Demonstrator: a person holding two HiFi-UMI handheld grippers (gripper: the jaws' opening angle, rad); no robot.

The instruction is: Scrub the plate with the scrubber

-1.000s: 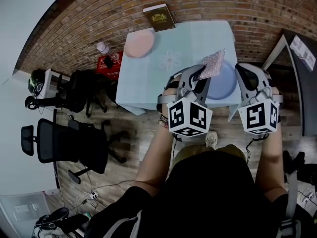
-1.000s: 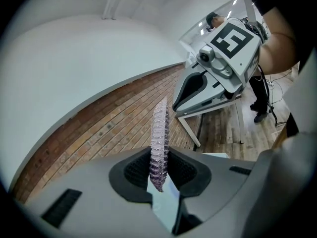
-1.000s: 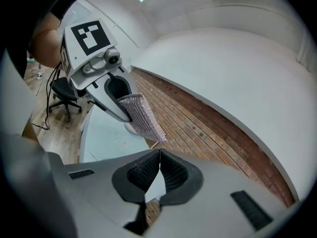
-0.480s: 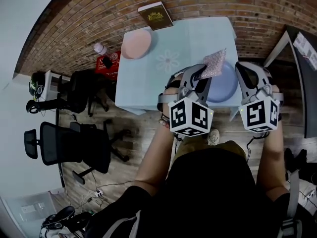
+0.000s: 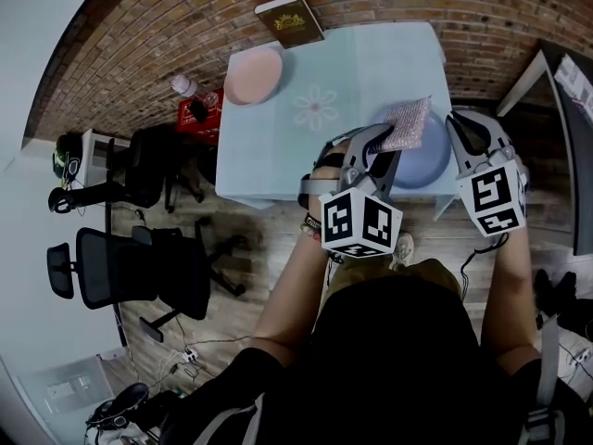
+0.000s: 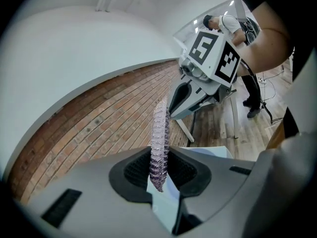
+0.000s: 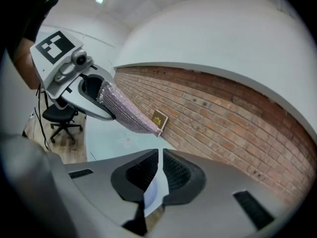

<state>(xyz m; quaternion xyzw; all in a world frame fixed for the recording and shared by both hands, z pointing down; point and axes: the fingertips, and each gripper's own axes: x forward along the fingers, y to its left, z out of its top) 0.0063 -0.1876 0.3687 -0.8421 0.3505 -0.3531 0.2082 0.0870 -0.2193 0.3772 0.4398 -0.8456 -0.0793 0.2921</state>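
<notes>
Doesn't look like any real scrubbing has started: the left hand-held gripper [image 5: 387, 145] has the pink scrubber [image 5: 408, 123] pinched by one edge over the blue plate [image 5: 428, 163] on the tabletop [image 5: 352, 63], while the right hand-held gripper [image 5: 460, 124] sits squeezed shut at the plate's right rim.

No text is legible; the book [image 5: 289, 21], far beyond the left tool [image 5: 384, 146], bears gold print too small.

- Light blue table [image 5: 357, 58] with a flower print in the middle.
- Pink plate [image 5: 253, 75] at far left.
- Book [image 5: 288, 20] at far edge.
- Blue plate [image 5: 419, 160] at near right.
</notes>
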